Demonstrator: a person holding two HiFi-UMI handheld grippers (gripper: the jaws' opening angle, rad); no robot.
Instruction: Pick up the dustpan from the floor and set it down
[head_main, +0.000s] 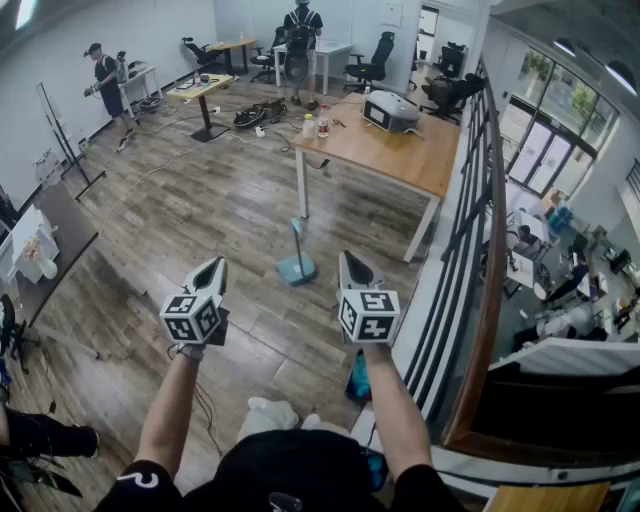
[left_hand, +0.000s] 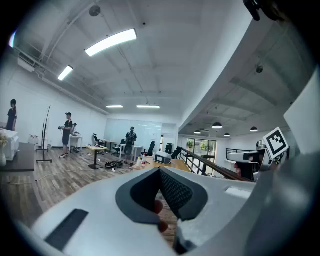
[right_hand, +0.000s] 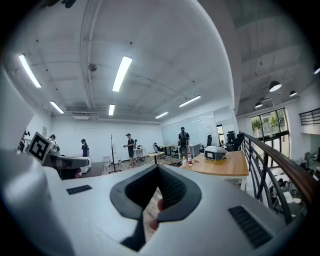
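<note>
Blue dustpan (head_main: 297, 268) on wood floor (head_main: 200, 215)

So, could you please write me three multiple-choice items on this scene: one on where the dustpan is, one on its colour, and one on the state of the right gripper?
1. Where does the light blue plastic dustpan with the long upright handle stand relative to the wooden-topped, white-legged table?
A. on its top
B. on the wood-plank floor, close by one of its legs
C. far across the room from it

2. What colour is the dustpan?
A. light blue
B. red
C. black

3. How do the jaws of the right gripper stand?
A. wide apart
B. closed on the dustpan's handle
C. together, with nothing held

Answers:
1 B: the head view shows it on the floor near a table leg.
2 A: both pan and handle look light blue.
3 C: the right gripper view shows the tips meeting with nothing between them.
</note>
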